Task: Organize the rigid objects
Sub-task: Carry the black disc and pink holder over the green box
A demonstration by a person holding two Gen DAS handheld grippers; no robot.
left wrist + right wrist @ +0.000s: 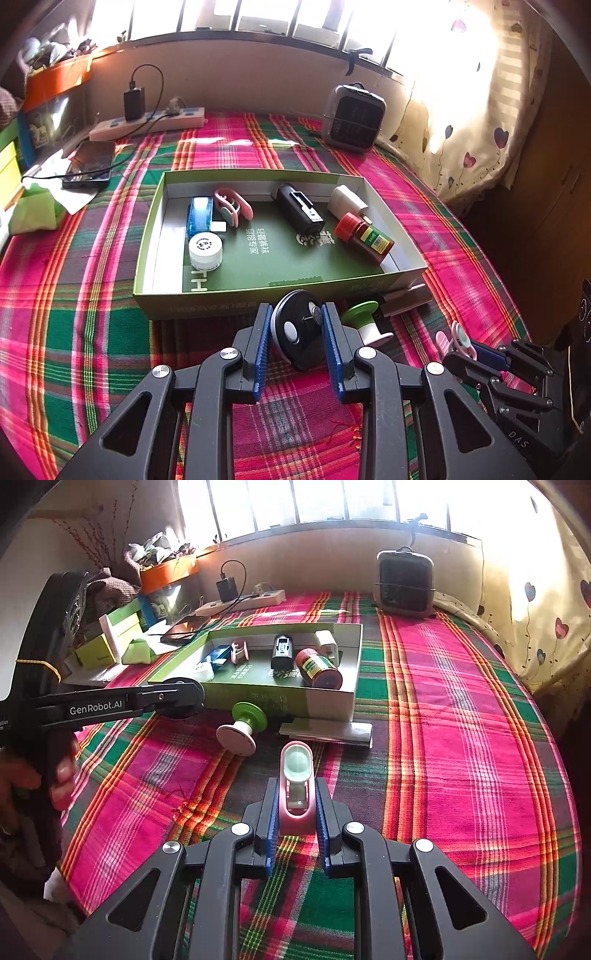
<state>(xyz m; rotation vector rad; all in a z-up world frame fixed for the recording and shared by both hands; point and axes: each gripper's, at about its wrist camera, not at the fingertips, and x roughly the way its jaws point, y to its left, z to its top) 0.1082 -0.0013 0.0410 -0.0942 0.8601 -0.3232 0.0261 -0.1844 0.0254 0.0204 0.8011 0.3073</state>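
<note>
My left gripper point(297, 308) is shut on a black round disc point(295, 332) with a white button, held just in front of the green box's point(155, 299) near wall. In the box lie a blue device point(199, 218), a pink clip point(234, 206), a black cylinder point(301, 212), a white plug point(347, 201), a red-capped brown bottle point(364, 236) and a white jar point(205, 251). My right gripper point(296, 781) is shut on a second pink clip with a pale green pad point(296, 771), above the plaid cloth. A green and white spool point(245, 725) lies on its side before the box.
A grey flat bar point(325, 731) lies against the box's near right corner. A small heater point(352, 118), a power strip point(147, 123) and a phone point(90, 164) sit along the far edge. Green cartons point(110, 635) stand at the left. A hand point(62, 775) grips the left tool.
</note>
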